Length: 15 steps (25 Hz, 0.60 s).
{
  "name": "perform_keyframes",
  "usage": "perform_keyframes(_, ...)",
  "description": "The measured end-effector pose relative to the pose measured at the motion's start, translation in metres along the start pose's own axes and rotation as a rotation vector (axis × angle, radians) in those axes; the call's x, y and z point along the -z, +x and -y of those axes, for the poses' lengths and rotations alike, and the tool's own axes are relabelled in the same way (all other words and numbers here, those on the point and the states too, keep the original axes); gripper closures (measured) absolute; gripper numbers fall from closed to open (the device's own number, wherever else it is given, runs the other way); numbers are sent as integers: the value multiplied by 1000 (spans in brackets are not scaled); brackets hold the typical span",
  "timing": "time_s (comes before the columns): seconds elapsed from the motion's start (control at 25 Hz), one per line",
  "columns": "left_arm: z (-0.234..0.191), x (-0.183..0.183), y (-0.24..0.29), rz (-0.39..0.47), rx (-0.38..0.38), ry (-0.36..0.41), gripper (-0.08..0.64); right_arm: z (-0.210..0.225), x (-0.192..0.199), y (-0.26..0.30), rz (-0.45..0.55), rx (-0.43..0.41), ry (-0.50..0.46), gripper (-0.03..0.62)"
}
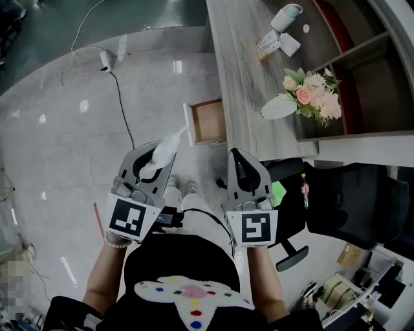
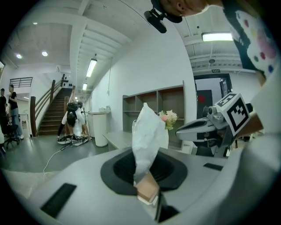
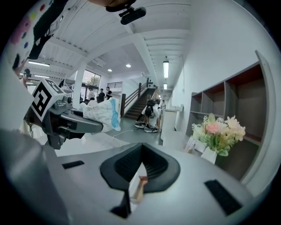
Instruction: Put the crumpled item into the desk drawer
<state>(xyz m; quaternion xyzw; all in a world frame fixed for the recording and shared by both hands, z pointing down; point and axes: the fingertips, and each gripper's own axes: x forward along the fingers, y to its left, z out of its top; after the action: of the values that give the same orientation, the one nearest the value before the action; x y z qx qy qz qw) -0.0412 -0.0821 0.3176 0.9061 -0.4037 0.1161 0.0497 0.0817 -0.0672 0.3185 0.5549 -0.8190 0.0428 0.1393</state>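
Note:
A crumpled white item (image 1: 165,149) sticks up between the jaws of my left gripper (image 1: 154,165), which is shut on its lower end. In the left gripper view the crumpled item (image 2: 147,134) rises from the pads straight ahead. Just beyond it and to the right, the wooden drawer (image 1: 208,121) stands pulled out from the grey desk (image 1: 244,77). My right gripper (image 1: 235,157) is beside the left one, near the desk's edge, shut with nothing in it. In the right gripper view, the left gripper (image 3: 72,121) and the item (image 3: 103,113) show at the left.
A vase of pink and white flowers (image 1: 312,96), a cup (image 1: 286,16) and small cards (image 1: 269,44) stand on the desk. A black office chair (image 1: 352,202) is at the right. A cable (image 1: 120,97) runs over the shiny floor. People are by the stairs (image 2: 72,123).

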Motion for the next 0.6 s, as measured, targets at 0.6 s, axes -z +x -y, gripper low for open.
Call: perform_keyframes(0.6, -8, 57, 45, -93, 89, 17, 495, 7, 61, 39, -80, 56, 52, 589)
